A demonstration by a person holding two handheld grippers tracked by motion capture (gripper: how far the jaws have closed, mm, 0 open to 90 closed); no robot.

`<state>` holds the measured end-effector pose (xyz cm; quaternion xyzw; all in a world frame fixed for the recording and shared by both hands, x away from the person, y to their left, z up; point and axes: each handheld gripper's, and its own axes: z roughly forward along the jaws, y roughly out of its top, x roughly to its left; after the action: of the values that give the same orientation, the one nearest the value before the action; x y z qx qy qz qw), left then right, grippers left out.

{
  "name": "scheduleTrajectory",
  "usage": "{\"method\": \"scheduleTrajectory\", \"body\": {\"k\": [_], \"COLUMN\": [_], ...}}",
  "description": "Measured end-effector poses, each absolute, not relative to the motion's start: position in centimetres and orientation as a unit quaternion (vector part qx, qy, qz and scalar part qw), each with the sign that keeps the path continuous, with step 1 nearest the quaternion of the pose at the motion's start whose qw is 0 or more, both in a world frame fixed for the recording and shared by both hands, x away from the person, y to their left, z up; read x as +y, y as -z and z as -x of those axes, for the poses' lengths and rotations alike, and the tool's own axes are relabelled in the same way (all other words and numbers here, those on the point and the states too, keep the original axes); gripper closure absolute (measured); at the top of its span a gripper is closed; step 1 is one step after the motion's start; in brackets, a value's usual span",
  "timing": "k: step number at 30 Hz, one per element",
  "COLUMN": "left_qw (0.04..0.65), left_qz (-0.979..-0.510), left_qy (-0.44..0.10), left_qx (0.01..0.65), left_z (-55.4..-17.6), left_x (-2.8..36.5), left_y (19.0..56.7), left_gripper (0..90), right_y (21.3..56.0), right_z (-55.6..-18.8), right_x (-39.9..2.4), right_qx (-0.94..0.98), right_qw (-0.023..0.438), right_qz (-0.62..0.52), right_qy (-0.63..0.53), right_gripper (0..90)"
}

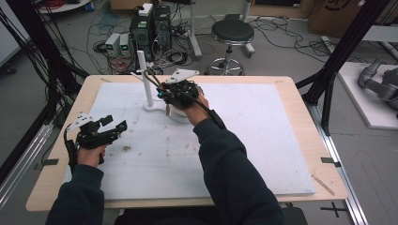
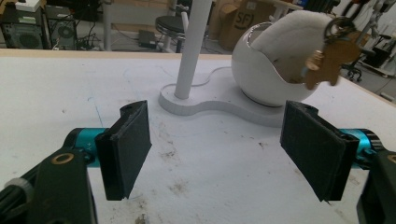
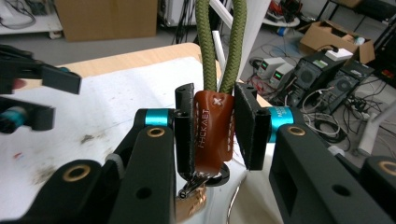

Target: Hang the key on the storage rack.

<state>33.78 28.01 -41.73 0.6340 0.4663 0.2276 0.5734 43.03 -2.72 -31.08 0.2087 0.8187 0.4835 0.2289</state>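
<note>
Near table centre, far side — right gripper [image 1: 170, 93] clamped on brown leather tab [image 3: 212, 130] of key strap, green cord loop [image 3: 219, 42] rising from between pads. Metal clip [image 3: 196, 183] hangs below tab. Strap held just above white bowl [image 2: 261, 70], beside white post [image 1: 144, 77] on shared white base [image 2: 210, 105]. Left gripper [image 1: 112, 129] at near left of table [image 1: 281, 140], well apart — jaws wide, nothing between them.

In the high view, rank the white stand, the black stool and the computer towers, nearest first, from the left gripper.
From the left gripper:
1. White stand, on the table, up and right.
2. Computer towers, on the floor beyond the table.
3. Black stool, farther right on the floor.
</note>
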Motion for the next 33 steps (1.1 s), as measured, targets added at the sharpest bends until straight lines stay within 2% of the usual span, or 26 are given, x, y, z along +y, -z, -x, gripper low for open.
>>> {"method": "scheduleTrajectory", "body": {"k": [8,20,22,24,29,33], "left_qw": [0.572,0.576,0.578,0.578,0.579,0.578], "left_qz": [-0.638,-0.636,-0.634,-0.634,-0.634,-0.636], "left_qy": [-0.226,-0.222,-0.221,-0.221,-0.221,-0.221], "left_qx": [0.463,0.464,0.464,0.463,0.463,0.461], "left_z": [-33.8,-33.7,-33.7,-33.8,-33.7,-33.7], "left_x": [27.9,27.9,27.9,28.0,27.9,27.9], "left_y": [41.8,41.9,41.9,41.9,41.9,41.9], "left_gripper": [24.4,24.4,24.3,24.4,24.4,24.4], "right_y": [30.9,31.5,31.6,31.5,30.8,31.5], "right_z": [-44.5,-46.1,-46.2,-46.2,-45.7,-45.2], "right_x": [0.0,1.9,1.8,1.5,-0.5,-4.1], "right_qx": [0.827,0.842,0.844,0.842,0.827,0.833], "right_qw": [0.236,0.258,0.249,0.247,0.233,0.185], "right_qz": [-0.210,-0.223,-0.225,-0.224,-0.240,-0.244], "right_qy": [-0.465,-0.418,-0.419,-0.425,-0.452,-0.460], "right_gripper": [71.7,70.4,66.8,58.6,48.6,39.0]}}
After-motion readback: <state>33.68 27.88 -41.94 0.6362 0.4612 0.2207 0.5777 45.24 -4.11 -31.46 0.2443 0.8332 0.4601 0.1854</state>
